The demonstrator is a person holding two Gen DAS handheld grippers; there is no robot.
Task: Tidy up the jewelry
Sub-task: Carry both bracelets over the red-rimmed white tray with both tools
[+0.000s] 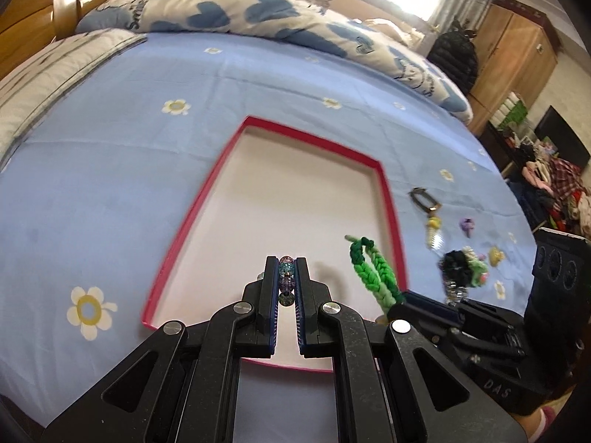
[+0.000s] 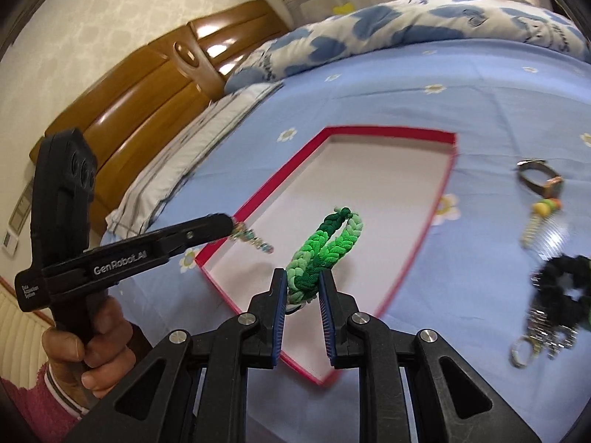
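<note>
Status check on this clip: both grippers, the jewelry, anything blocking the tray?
Left gripper shut on beaded bracelet. Right gripper shut on green braided band. Both over red-rimmed tray, tray bare. Nothing in the way.

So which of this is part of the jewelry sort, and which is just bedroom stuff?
Job:
- beaded bracelet, held in left gripper
- green braided band, held in right gripper
- red-rimmed tray, nothing in it yet
- watch, charm, black scrunchie, all on the sheet

Lying about:
- quilt
- headboard
- wardrobe
</note>
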